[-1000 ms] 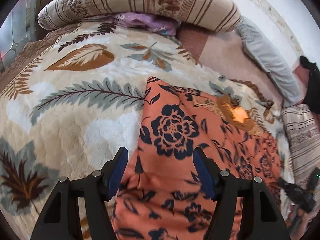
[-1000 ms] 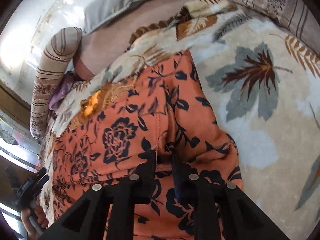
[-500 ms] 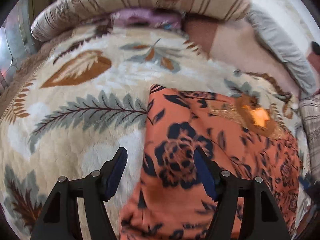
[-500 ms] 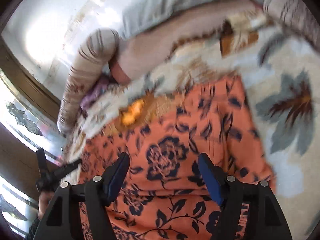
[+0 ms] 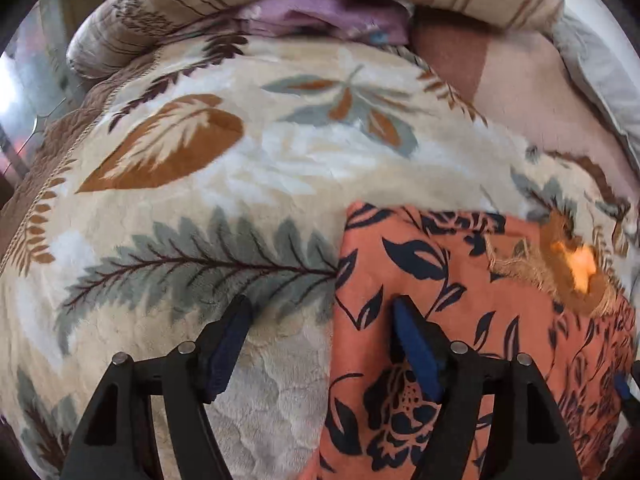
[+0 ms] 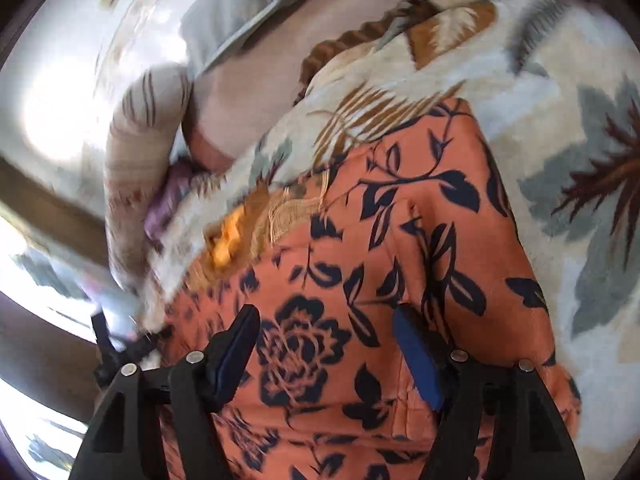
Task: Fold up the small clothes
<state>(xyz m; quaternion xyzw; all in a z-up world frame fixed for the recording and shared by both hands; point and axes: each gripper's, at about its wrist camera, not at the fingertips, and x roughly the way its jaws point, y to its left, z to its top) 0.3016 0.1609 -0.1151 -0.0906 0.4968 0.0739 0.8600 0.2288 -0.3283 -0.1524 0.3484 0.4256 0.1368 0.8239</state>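
Observation:
An orange garment with dark blue flowers point(image 5: 460, 312) lies spread on a leaf-patterned blanket point(image 5: 224, 184). My left gripper point(image 5: 322, 320) is open and straddles the garment's left edge, one finger over the blanket, one over the cloth. In the right wrist view the same garment point(image 6: 400, 264) fills the middle. My right gripper point(image 6: 326, 328) is open and empty just above it, over a large flower print. A frayed tan and orange patch point(image 6: 276, 216) sits at the garment's far edge. The left gripper's tip point(image 6: 116, 344) shows at the left of that view.
A striped bolster pillow point(image 5: 320, 4) lies along the far side, with a purple cloth point(image 5: 320, 16) tucked under it. A grey pillow point(image 5: 600, 68) lies at the far right. A brown sheet point(image 5: 520, 80) shows beyond the blanket.
My right gripper has opened and let go of the garment, then pulled back above it. My left gripper has moved left, from over the cloth to its left edge.

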